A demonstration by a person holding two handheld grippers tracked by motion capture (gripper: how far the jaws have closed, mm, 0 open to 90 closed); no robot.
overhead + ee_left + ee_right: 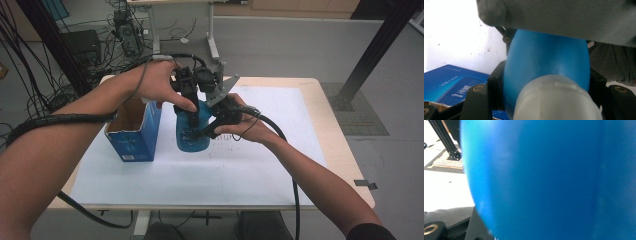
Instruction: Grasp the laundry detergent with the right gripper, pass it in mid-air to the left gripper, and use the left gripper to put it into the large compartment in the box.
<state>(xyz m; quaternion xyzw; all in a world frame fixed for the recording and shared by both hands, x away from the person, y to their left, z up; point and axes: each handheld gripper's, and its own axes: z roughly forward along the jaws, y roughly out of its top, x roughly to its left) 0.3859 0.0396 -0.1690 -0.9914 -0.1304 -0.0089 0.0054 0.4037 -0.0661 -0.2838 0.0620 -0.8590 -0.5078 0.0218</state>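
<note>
A blue bottle (pixel 192 141) stands upright on the white mat (pixel 250 165), next to an open blue carton. My left gripper (pixel 187 106) comes down from above and is shut on the bottle's upper part. In the left gripper view its two black jaws press on either side of the blue shoulder (pixel 544 57), just behind the white cap (pixel 556 100). My right gripper (pixel 201 133) reaches in from the right and is shut on the bottle's lower body. In the right gripper view the blue wall (pixel 549 180) is very close, with one black jaw at the lower left.
The open blue carton (pixel 134 131) stands to the left of the bottle, almost touching it, and also lies low in the left gripper view (pixel 451 82). The wooden table (pixel 320 100) ends at the right. Black frame posts, cables and a desk stand beyond the far edge.
</note>
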